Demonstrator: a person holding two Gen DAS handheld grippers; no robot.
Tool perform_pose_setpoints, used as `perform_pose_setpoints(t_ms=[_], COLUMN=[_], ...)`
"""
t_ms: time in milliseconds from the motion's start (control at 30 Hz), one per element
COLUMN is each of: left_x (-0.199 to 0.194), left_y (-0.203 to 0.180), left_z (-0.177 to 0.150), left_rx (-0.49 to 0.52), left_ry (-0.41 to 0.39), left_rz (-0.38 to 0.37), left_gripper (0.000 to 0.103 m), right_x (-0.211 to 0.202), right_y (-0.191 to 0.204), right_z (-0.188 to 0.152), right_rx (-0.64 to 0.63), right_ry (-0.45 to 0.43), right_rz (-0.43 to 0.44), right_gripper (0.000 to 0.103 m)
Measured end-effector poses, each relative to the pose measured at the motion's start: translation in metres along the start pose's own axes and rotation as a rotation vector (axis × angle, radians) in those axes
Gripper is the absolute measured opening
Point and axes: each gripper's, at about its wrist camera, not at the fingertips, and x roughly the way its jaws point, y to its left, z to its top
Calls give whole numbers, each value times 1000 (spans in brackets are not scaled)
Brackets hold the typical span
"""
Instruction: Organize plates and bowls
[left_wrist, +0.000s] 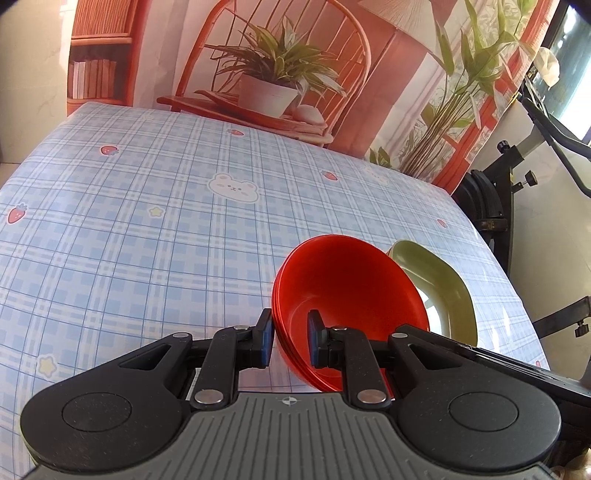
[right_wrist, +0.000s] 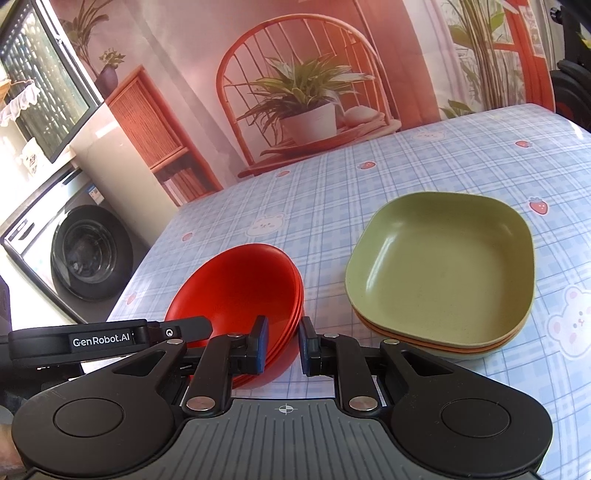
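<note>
A nested stack of red bowls (left_wrist: 343, 284) sits tilted on the blue checked tablecloth (left_wrist: 147, 229). My left gripper (left_wrist: 290, 339) is shut on its near rim, one pad inside and one outside. In the right wrist view the same red bowls (right_wrist: 240, 291) lie at lower left, and my right gripper (right_wrist: 283, 343) is shut on their right rim. The left gripper (right_wrist: 201, 326) reaches into the bowls from the left. A stack of square plates (right_wrist: 439, 269), green on top with an orange one beneath, rests to the right of the bowls; its green plate (left_wrist: 439, 291) shows behind them.
The tablecloth (right_wrist: 369, 177) runs back to a printed backdrop (right_wrist: 306, 92) of a chair and plant. A washing machine (right_wrist: 88, 254) stands off the table's left edge. Black exercise equipment (left_wrist: 517, 166) stands past the right edge.
</note>
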Motion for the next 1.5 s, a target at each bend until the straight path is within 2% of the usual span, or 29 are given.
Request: perform_pose_setpoints(t_ms=[133, 333, 533, 667, 767, 900, 1200, 1500], left_x=[-2, -6, -6, -1, 10, 35, 70, 89], left_y=[-9, -24, -55, -82, -95, -103, -117, -124], left_z=[22, 67, 103, 116, 117, 107, 82, 63], left_rx=[21, 43, 98, 157, 168, 155, 242, 309], left_ry=[-11, -52, -79, -91, -70, 4, 94, 142], left_rz=[-18, -73, -124, -141, -158, -186, -139, -95], left_gripper=[19, 19, 19, 19, 19, 19, 19, 19], right_x=[-4, -12, -28, -37, -41, -45, -41, -32], right_y=[-3, -5, -10, -23, -36, -57, -92, -107], right_z=[11, 48, 88, 99, 101, 96, 70, 49], right_rx=[19, 36, 21, 46, 62, 87, 163, 183], right_ry=[-24, -72, -160, -192, -196, -196, -164, -124], right_rz=[2, 9, -1, -22, -44, -86, -130, -156], right_gripper=[16, 17, 17, 17, 17, 17, 17, 17])
